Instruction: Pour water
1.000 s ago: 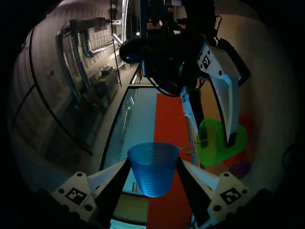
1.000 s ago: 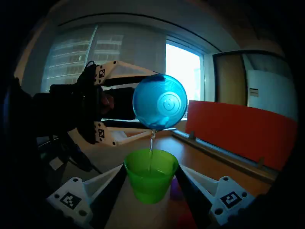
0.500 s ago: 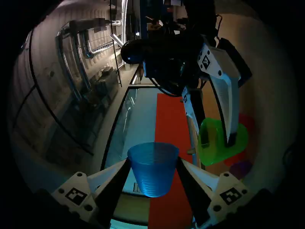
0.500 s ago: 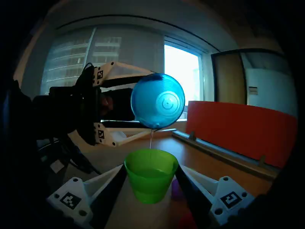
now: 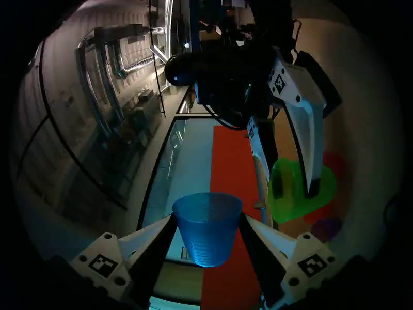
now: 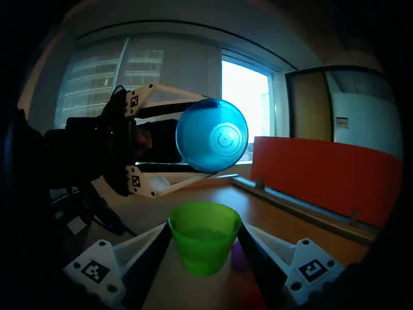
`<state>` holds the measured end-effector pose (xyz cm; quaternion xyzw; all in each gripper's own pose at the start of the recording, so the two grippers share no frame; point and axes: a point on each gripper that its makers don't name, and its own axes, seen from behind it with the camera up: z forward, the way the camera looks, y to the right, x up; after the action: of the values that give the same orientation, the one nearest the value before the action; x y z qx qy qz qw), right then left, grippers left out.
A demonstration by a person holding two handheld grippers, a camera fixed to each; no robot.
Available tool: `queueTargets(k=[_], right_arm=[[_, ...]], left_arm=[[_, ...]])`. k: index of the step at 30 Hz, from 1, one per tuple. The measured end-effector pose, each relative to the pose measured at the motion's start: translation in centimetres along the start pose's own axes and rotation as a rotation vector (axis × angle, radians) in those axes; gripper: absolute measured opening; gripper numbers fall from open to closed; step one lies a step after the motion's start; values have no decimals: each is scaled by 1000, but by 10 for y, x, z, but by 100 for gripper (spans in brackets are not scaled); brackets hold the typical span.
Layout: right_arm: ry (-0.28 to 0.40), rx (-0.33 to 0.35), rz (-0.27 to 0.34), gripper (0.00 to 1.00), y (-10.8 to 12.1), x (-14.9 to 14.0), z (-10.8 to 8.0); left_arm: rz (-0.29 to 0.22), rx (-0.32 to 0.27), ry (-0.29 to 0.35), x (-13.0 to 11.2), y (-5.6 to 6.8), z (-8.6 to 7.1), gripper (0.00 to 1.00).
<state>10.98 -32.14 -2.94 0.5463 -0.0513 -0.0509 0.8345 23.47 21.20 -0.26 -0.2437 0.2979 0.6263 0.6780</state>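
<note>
In the right gripper view, a wide window [image 6: 248,108] with pale blinds on its left part fills the far wall. A red panel [image 6: 330,175] stands along the far right edge of the wooden surface [image 6: 273,209].

The left gripper [image 6: 206,138] reaches in from the left, held sideways with one finger above the other. Its jaws are closed partway and press on the two sides of the blue cup [image 6: 211,135]. The cup lies tipped on its side with its round base towards the right gripper's camera. It hangs above the green cup and a little farther off.

The right gripper [image 6: 205,230] sits near the bottom of its own view, jaws narrowed to the width of the green cup [image 6: 205,243] and pressed on both its sides. That cup is upright and directly below the blue one, apart from it, with water showing inside below the rim. I cannot tell whether its base touches the surface.

In the left gripper view, the blue cup sits between the near fingers and the green cup is farther off to the right. A small purple thing [image 5: 324,227], too blurred to name, lies beside the green cup.
</note>
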Motion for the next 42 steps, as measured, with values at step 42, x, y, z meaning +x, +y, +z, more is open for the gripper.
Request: queueTargets(k=[42], right_arm=[[22,-20,-25,91,0,7,-11]], left_arm=[[-863,5,-117,-50,14,-10,84]])
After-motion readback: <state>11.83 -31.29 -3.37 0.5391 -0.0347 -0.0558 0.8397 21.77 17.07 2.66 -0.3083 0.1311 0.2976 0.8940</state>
